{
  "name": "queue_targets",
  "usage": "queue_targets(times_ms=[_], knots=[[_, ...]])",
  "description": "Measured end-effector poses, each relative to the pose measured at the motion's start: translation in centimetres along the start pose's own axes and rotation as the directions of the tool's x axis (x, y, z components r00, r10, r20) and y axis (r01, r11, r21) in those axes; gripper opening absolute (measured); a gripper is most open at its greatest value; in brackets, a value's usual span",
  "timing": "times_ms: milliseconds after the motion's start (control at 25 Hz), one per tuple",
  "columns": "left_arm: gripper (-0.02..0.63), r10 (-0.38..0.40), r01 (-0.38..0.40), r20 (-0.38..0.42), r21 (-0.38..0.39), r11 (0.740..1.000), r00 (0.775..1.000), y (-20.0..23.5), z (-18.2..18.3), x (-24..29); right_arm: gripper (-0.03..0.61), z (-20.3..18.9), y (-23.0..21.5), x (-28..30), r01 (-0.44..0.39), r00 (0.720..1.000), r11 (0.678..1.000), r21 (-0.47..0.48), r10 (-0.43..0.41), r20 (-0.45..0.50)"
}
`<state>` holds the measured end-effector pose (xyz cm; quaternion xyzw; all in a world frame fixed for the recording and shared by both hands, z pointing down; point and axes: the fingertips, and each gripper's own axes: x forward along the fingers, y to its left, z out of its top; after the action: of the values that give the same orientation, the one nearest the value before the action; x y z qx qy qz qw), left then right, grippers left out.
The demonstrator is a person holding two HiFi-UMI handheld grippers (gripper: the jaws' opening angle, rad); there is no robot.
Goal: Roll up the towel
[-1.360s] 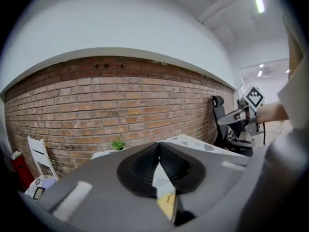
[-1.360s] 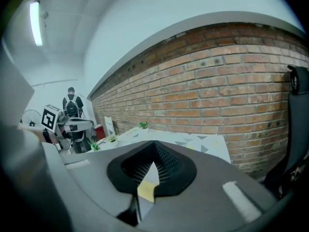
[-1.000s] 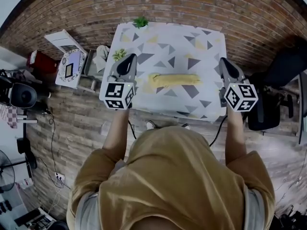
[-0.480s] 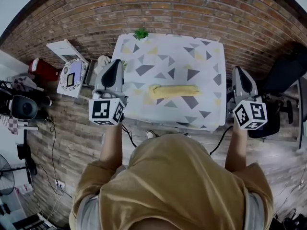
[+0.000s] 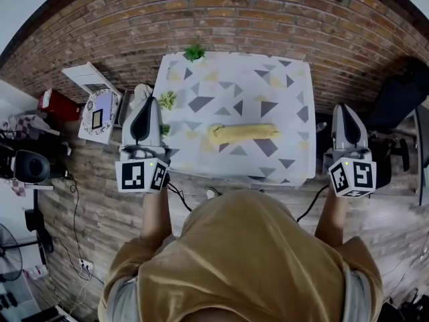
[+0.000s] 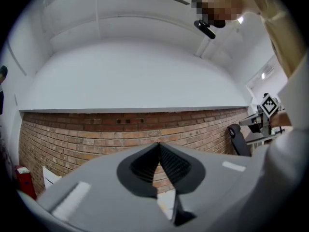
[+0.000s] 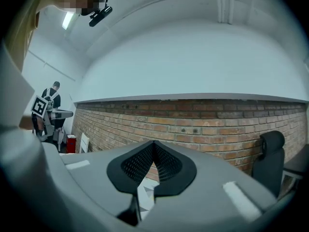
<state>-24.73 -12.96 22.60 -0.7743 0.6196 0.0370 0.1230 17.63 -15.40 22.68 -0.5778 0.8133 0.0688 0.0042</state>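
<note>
1. The left tongs (image 5: 148, 106) are closed tip to tip with nothing between them. Their own view looks over the meeting jaws at a red brick wall (image 6: 96, 134), not at any cloth.
2. The right tongs (image 5: 347, 109) are likewise closed and empty. Only a sliver of patterned top shows beneath the jaws in their own view.
3. Both hang off the sides of the white surface with grey and yellow triangles (image 5: 234, 79). The left is beyond its left edge and the right beyond its right edge, each well apart from the task's thing.
4. The pale yellow cloth towel (image 5: 242, 132) lies on the near half of that surface as a long, tight-looking roll. It sits crosswise to the person and touches neither tongs.
5. By my reading the rolling is done and the step in hand is simply getting clear. Done well, that means keeping both tongs wide of the roll, so no jaw or marker cube brushes it and loosens the outer lap.
6. One check is worth making: whether the free edge is tucked under the roll. The head view is too coarse to tell. If the edge were on top, a light press along the length with closed tongs should settle it.
7. A small green plant (image 5: 167, 99) stands at the surface's left edge, near the left tongs in the head view. A black office chair (image 5: 395, 99) is beyond the right tongs. Both deserve a margin.
</note>
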Motion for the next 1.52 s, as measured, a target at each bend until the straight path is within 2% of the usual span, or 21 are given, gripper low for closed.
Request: queue_targets(times_ms=[280, 640, 1120, 1520], knots=[[0.063, 0.008, -0.008, 0.010, 0.019, 1.000, 1.000, 0.5, 0.6, -0.9, 0.003, -0.8, 0.0, -0.5, 0.026, 0.999, 1.000, 0.016, -0.026, -0.021], [0.063, -0.022, 0.022, 0.013, 0.004, 1.000, 1.000, 0.1, 0.2, -0.1, 0.003, -0.9, 1.2, 0.1, 0.016, 1.000, 1.000, 0.022, -0.016, -0.018], [0.063, -0.023, 0.023, 0.015, -0.008, 1.000, 1.000, 0.5, 0.0, -0.3, 0.003, -1.2, 2.0, 0.9, -0.004, 1.000, 0.998, 0.058, 0.006, -0.025], [0.063, -0.021, 0.021, 0.020, -0.009, 1.000, 1.000, 1.1, 0.0, -1.0, 0.003, -0.6, 3.6, 1.5, -0.024, 1.000, 0.999, 0.043, 0.025, -0.012]])
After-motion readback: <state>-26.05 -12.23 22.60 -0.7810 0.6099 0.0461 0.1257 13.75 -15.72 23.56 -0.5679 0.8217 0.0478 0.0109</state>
